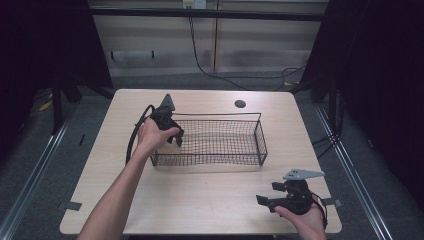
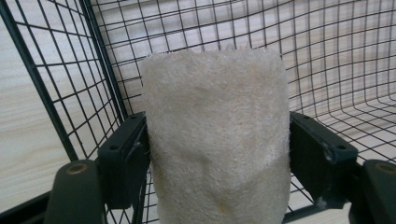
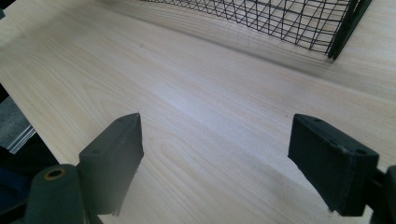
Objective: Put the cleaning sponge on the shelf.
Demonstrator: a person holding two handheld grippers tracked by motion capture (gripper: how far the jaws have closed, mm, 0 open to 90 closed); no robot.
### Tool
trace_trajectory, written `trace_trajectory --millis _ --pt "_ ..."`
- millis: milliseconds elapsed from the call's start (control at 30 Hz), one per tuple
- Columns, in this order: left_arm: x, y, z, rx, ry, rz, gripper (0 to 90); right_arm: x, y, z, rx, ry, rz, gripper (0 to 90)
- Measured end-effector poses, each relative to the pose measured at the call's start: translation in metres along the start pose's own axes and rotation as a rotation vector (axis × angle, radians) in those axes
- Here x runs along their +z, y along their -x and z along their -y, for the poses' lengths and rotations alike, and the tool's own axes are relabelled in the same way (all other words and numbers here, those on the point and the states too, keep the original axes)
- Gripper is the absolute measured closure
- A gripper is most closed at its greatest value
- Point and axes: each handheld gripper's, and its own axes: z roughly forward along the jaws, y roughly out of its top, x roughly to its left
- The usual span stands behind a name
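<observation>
While the left claw [image 2: 217, 154] grips it, the sponge [image 2: 215, 135] stands upright.

Light wood-grain table [image 1: 210, 200], rounded corners, stands mid-floor. A round cable hole [image 1: 240, 104] sits near the table's far edge, right of centre. Grey carpet-like floor [image 1: 75, 150] surrounds the table on all sides. Metal floor rails [image 1: 35, 172] run along the table's left and right. Beyond the table's far edge stands a pale panelled wall [image 1: 210, 45] with a dark horizontal bar [image 1: 200, 12] across its top; a black cable [image 1: 200, 60] hangs down it to the floor. Dark curtains [image 1: 380, 75] flank the table on both sides. Lighting is dim and even.
</observation>
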Motion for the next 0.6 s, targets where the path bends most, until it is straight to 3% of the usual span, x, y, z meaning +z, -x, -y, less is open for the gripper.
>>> trace_trajectory --millis 200,233,300,400,600 --pt "0.005 -0.004 0.000 -0.008 -0.008 0.002 26.8 0.000 0.000 0.000 -0.001 -0.001 0.001 17.7" --pt "0.008 -0.003 0.001 -0.017 0.003 -0.017 26.8 0.000 0.000 0.000 -0.001 -0.001 0.000 17.7" --pt "0.009 -0.004 0.001 -0.016 -0.005 -0.005 26.8 0.000 0.000 0.000 0.000 -0.001 0.002 17.7" --pt "0.012 -0.003 0.001 -0.024 -0.003 -0.031 26.8 0.000 0.000 0.000 0.001 -0.001 0.001 17.7" --pt "0.018 -0.003 0.000 -0.024 -0.017 -0.039 26.7 0.000 0.000 0.000 0.000 -0.001 0.005 17.7"
